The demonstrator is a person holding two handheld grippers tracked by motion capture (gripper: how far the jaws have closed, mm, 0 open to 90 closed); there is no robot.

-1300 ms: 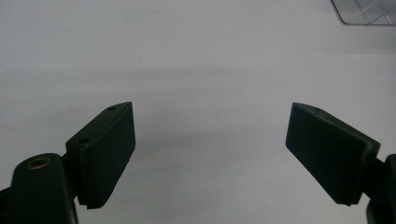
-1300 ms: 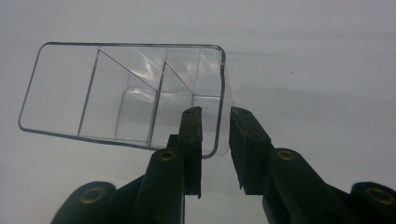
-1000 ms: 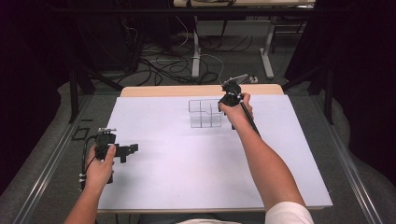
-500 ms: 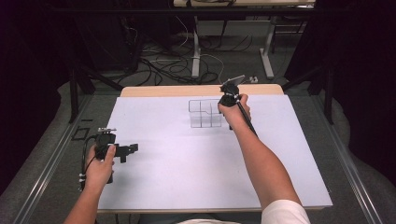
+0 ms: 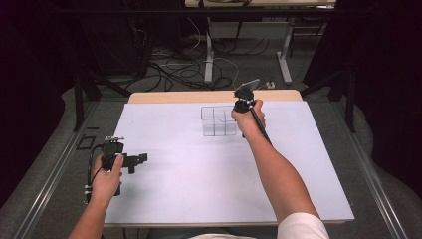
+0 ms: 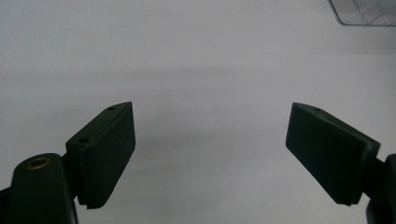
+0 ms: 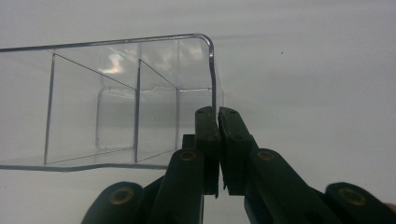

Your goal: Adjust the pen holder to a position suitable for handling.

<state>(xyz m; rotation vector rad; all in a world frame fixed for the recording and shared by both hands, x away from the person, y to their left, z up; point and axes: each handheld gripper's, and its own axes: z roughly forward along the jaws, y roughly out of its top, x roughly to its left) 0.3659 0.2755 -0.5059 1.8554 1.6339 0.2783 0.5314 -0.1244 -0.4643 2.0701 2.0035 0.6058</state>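
White sheet (image 5: 199,184) covers the table; on its far part stands the clear plastic organizer (image 5: 218,121), divided into compartments; the right gripper (image 7: 218,122) has just been closing and its jaws now pinch the right end wall of the organizer; the left gripper (image 5: 142,159) rests near the left edge, well apart, jaws wide with nothing between.

The organiser (image 5: 218,121) is a clear plastic box, open at the top and split by thin walls into compartments, all empty. It stands upright toward the far middle of the white table (image 5: 199,189), its right wall (image 7: 212,74) pinched.
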